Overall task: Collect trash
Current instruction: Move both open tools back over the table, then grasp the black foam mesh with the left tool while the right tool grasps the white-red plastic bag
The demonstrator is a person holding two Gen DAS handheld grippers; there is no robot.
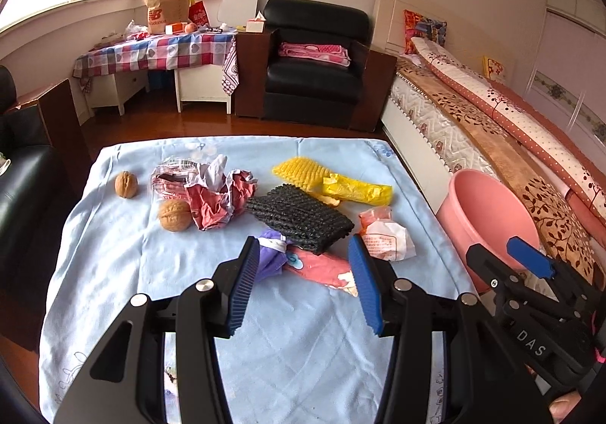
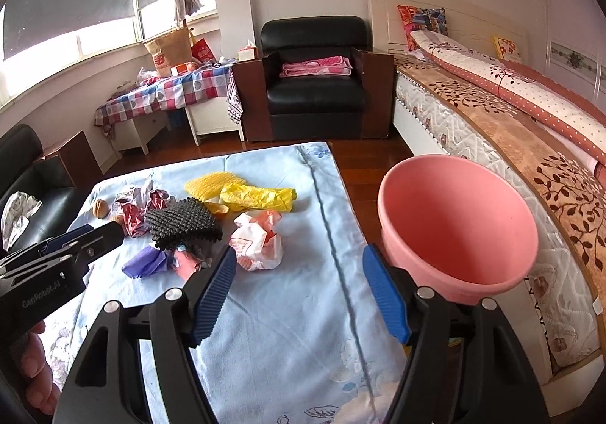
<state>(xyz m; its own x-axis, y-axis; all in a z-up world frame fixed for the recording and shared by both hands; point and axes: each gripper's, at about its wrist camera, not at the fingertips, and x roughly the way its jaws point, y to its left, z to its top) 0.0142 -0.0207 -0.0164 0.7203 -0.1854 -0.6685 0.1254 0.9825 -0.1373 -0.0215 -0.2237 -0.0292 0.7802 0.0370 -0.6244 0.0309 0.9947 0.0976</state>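
Observation:
Trash lies on a light blue cloth (image 1: 303, 355): two walnuts (image 1: 174, 215), crumpled red and white paper (image 1: 216, 196), a yellow foam net (image 1: 299, 170), a yellow bag (image 1: 356, 191), a black foam net (image 1: 303, 215), a purple and pink wrapper (image 1: 314, 265) and a white and orange wrapper (image 1: 386, 238). My left gripper (image 1: 303, 240) hangs open just short of the purple and pink wrapper, holding nothing. My right gripper (image 2: 299, 253) is open and empty over the cloth, between the white and orange wrapper (image 2: 257, 246) and a pink bucket (image 2: 454, 219). The left gripper (image 2: 102, 230) shows at the left.
The pink bucket (image 1: 488, 212) stands off the cloth's right edge, beside a bed (image 1: 492, 128). The right gripper (image 1: 500, 253) hangs in front of the bucket. A black armchair (image 1: 314, 60) and a checked table (image 1: 159, 52) stand beyond; a black sofa (image 2: 41, 204) lies left.

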